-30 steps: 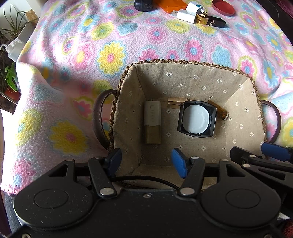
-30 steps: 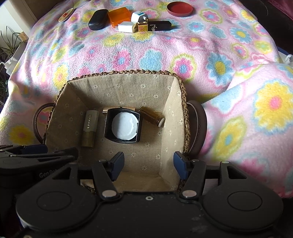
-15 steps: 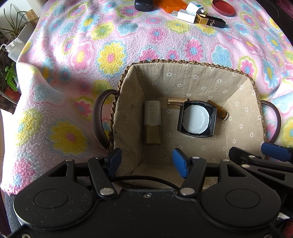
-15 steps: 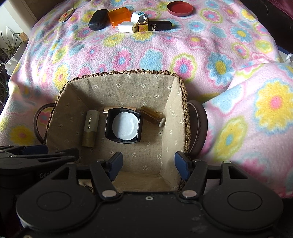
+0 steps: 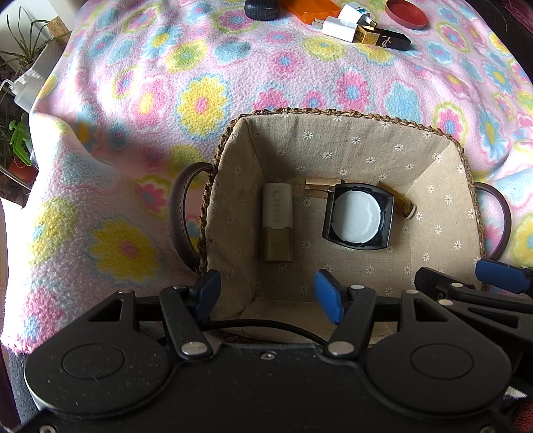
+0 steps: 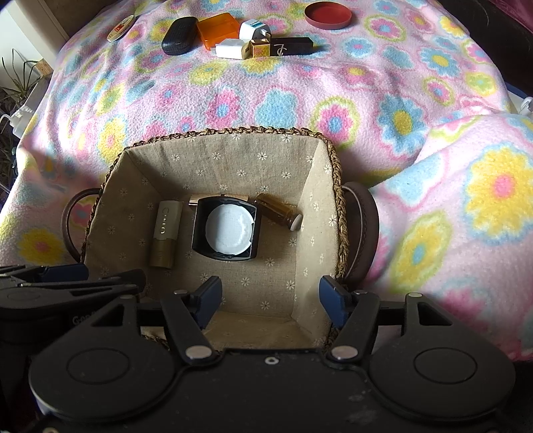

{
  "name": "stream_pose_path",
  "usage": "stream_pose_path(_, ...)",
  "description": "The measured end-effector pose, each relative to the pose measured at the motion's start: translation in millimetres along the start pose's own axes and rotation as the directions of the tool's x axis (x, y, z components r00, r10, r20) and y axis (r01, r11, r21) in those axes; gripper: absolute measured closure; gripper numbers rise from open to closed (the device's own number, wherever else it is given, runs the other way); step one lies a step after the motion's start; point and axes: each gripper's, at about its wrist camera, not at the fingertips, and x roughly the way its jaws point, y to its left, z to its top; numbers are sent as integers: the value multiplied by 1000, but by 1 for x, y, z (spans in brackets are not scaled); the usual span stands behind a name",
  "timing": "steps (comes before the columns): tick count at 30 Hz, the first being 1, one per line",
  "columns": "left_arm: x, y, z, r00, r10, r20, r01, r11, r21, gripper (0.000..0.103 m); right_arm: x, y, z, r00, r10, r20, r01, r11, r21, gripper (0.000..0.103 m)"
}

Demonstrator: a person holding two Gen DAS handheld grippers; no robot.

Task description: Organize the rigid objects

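A woven basket (image 5: 333,115) with a flower-print lining sits on the blanket, right under both grippers. Inside lie a white-and-gold tube (image 5: 277,221), a black square compact (image 5: 358,216) with a white round pad, an amber bottle (image 5: 399,203) and a gold piece (image 5: 318,186) partly hidden behind the compact. My left gripper (image 5: 266,289) hangs open over the basket's near left corner, holding nothing. My right gripper (image 6: 269,294) hangs open over the near right part of the basket (image 6: 233,131), also holding nothing. The two grippers stand side by side.
At the far end of the flowered blanket (image 6: 266,110) lie a black case (image 6: 180,35), an orange box (image 6: 218,30), two white chargers (image 6: 253,30), a black-and-gold lipstick box (image 6: 283,46) and a red lid (image 6: 328,15). Plants (image 5: 20,146) stand off the left edge.
The right gripper's fingers have spread slightly wider. Both hands and the things in the basket have stayed where they were.
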Motion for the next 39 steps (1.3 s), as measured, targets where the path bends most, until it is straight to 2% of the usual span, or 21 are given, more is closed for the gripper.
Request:
stream_pose_path(4,0,0,0,1000,0,1,0,1000,0,40,0,0,0,1000,2,0,-2,1000,0,39)
stream_pose_path(39,0,1,0,1000,2,0,-2,1000,0,40,1,-1,1,1000,7,-2,-7,1000,3,37)
